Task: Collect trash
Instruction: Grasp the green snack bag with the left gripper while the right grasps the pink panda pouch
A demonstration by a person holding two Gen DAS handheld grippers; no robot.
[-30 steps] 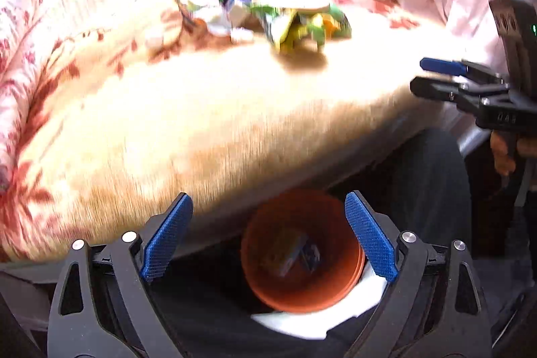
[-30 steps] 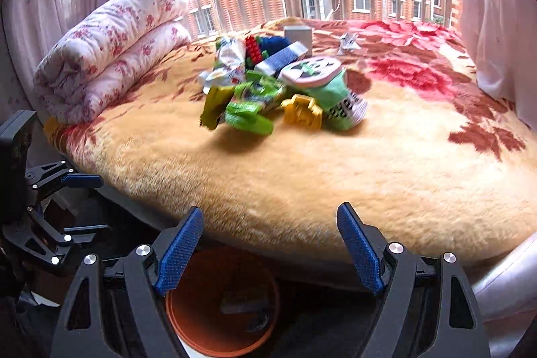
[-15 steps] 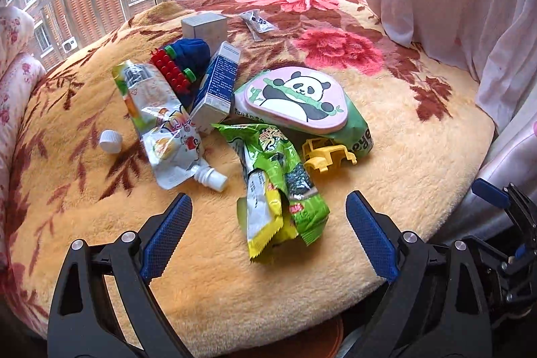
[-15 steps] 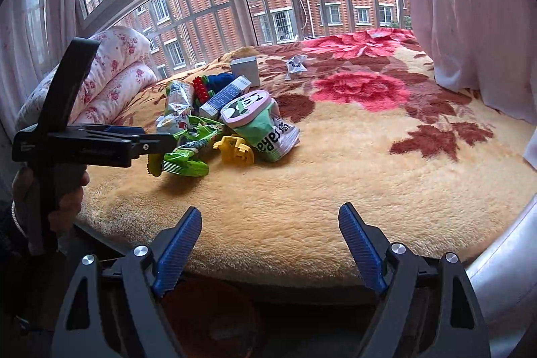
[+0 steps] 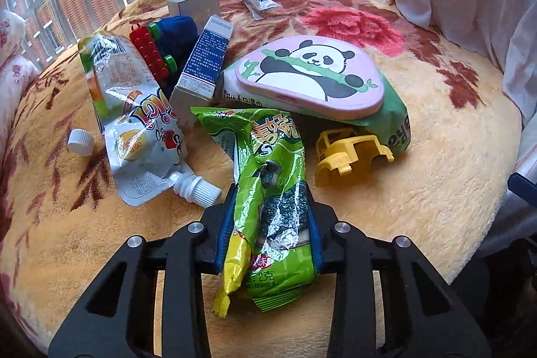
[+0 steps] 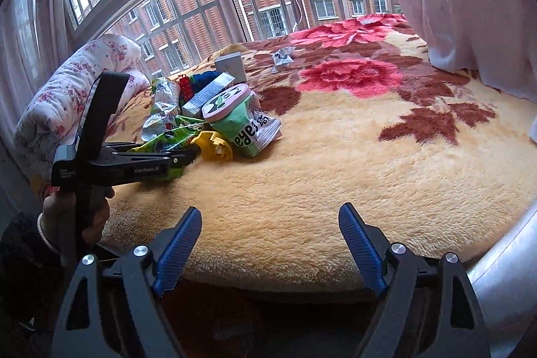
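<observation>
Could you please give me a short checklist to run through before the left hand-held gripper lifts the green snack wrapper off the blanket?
1. Left hand-held gripper shut on the green snack wrapper: ok.
2. Yellow wrapper caught in the same pinch: cannot tell.
3. Wrapper's far end free of the blue and white box and the panda lid: cannot tell; it lies right against them.
4. Yellow toy cab outside the grip: ok.
5. Right hand-held gripper open and away from the pile: ok.
6. Trash bin in view for the drop: not ok.
</observation>
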